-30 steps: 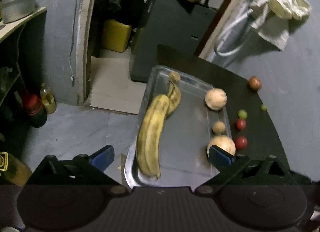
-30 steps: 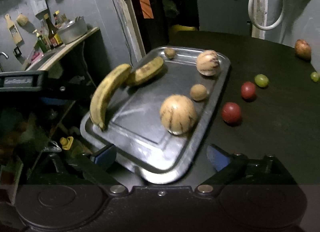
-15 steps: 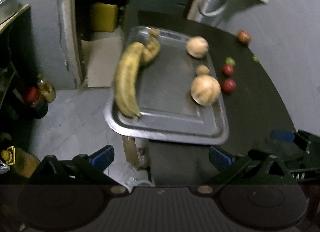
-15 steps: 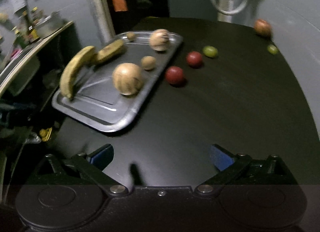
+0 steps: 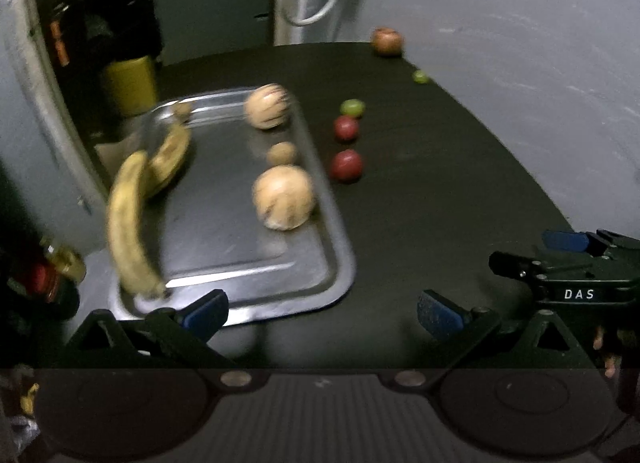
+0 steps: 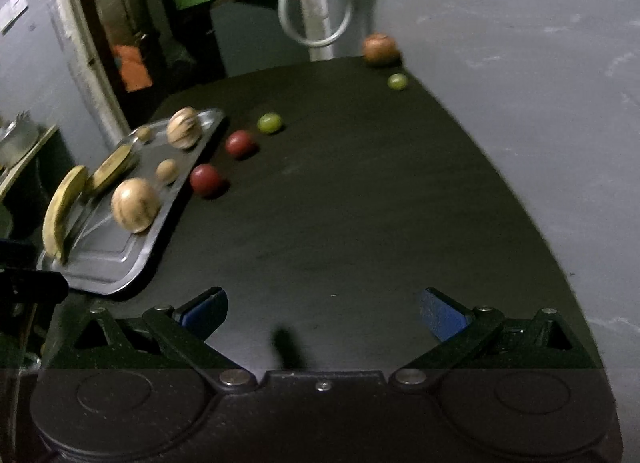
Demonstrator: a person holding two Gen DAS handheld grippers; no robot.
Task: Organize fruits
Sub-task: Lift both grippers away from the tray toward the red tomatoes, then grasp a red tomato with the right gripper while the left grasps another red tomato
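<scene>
Dark round table [image 6: 360, 203] fills my view, with a metal tray [image 6: 120, 263] at nine o'clock already holding two bananas [image 5: 128, 215] and the pale round fruits [image 5: 284, 197]. Toward twelve, two red fruits [image 6: 206, 180], two green ones [image 6: 270, 122] and a brownish one [image 6: 380, 48] wait loose. My left tool [image 5: 320, 309] and right tool [image 6: 322, 309] are both released, grasping nothing
</scene>
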